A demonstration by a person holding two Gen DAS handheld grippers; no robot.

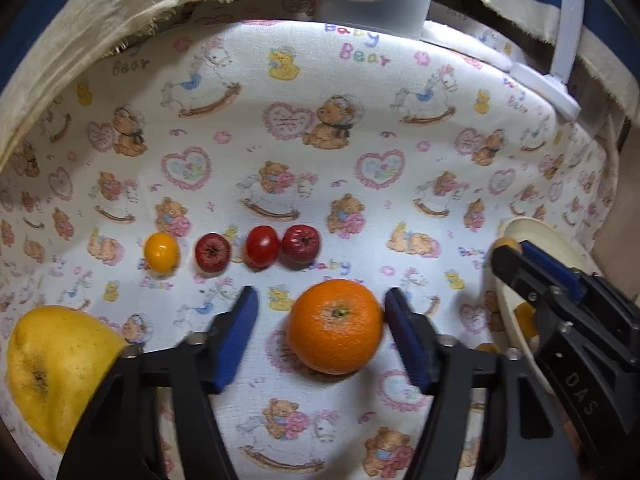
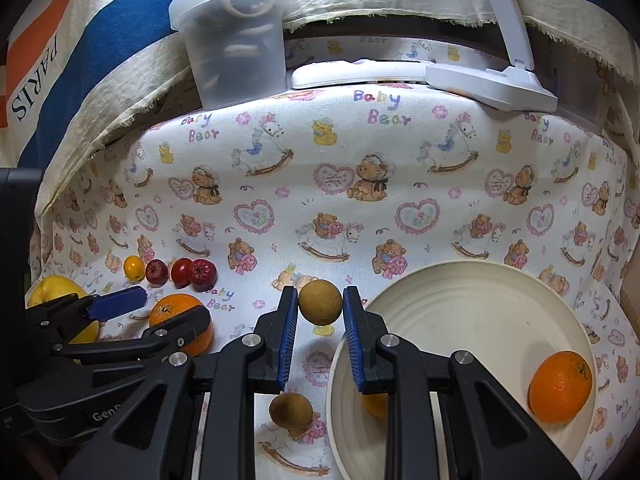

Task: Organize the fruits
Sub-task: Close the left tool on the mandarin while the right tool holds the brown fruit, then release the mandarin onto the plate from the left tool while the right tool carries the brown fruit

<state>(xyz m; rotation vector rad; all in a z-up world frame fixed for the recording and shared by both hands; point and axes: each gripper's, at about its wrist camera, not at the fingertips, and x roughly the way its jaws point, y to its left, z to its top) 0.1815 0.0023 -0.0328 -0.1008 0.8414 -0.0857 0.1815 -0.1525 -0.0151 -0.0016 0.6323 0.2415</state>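
Fruits are being set out in a row on the printed cloth. The left gripper has its jaws apart around an orange, the right pad touching or just beside the skin and the left pad clear of it, so no firm grip shows. The right gripper is clamped on a small tan-brown round fruit, held above the cloth. Outward from the left tool, at twelve to ten o'clock, lie two red fruits, a cherry tomato and a small yellow fruit; a large yellow fruit sits at eight o'clock. The step in hand appears to be either seating or taking up the orange; the next move calls for the pads to come clear, or to press evenly on both sides. Only the right wrist view shows the cream plate at four o'clock with a second orange, a loose brown fruit at six o'clock, and the lidded plastic tub.
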